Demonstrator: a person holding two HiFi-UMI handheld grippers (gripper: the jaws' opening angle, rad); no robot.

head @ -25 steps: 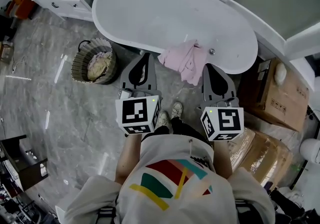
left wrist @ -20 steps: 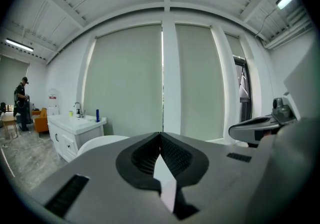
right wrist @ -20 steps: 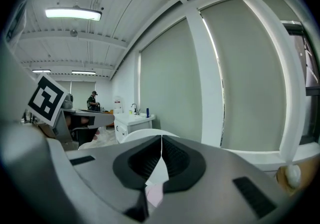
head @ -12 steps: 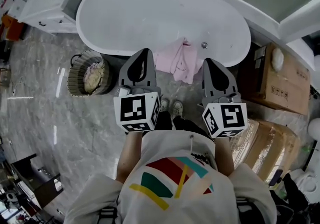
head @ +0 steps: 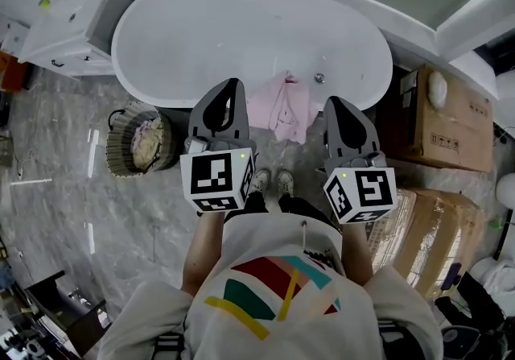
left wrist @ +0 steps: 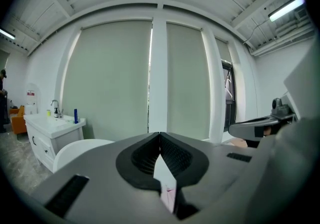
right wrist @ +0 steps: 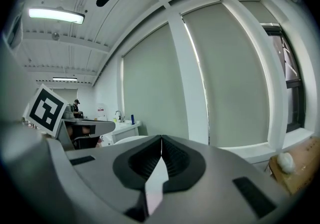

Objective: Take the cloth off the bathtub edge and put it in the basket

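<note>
A pink cloth (head: 283,106) hangs over the near edge of the white bathtub (head: 201,28) in the head view. A woven basket (head: 142,143) with a pale cloth inside stands on the floor left of it, below the tub. My left gripper (head: 228,84) is held up just left of the pink cloth, shut and holding nothing. My right gripper (head: 331,102) is just right of the cloth, also shut and holding nothing. Both gripper views look level at the window blinds; the left gripper (left wrist: 159,135) and right gripper (right wrist: 161,138) show their jaws pressed together.
A white vanity (head: 68,16) with a tap stands left of the tub. Cardboard boxes (head: 441,121) sit on the right. The floor is grey marble (head: 72,205). The person's shoes (head: 272,182) are just before the tub.
The head view has shifted, so the tub, cloth and basket moved left and down in the picture. The cloth now lies between the two gripper tips. Both grippers stayed shut.
</note>
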